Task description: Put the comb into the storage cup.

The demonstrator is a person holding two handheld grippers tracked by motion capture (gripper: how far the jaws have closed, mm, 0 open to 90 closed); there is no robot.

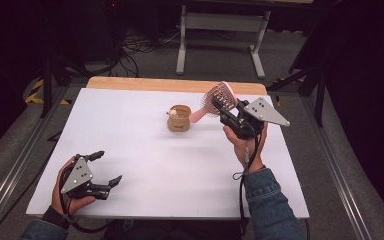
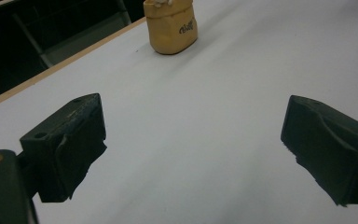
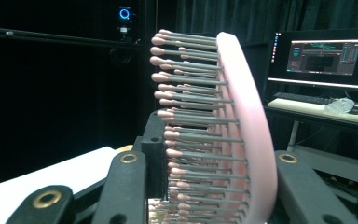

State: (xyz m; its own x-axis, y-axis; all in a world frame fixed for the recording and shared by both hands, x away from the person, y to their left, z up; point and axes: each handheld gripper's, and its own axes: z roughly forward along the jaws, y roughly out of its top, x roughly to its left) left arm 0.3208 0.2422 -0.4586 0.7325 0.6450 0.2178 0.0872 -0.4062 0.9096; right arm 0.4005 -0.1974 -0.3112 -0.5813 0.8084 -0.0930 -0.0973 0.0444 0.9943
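— What is the situation on the tabletop now?

— My right claw is clamped on the pink hairbrush and holds it in the air. The brush head is up and away from me, and the handle points down and to the left of the claw, toward the small tan cup. In the right gripper view the jaws press on both sides of the head, one on the bristles and one on the smooth back.

— And your left claw?

— It rests low at my near left corner, with the jaws wide apart and nothing between them. The cup stands well ahead of it, far from the jaws.

— What do you think is the step here?

— I judge that I must bring the handle end down into the cup. The cup is just below and beside the handle tip, very near to my right claw.

— How to do it well?

— I should keep the grip firm, because bristles bend and the brush can turn between the jaws. I would put the handle right above the opening first and lower it slowly. The cup looks light and may tip if the handle pushes its rim. If it slides, my left claw can come to steady it.
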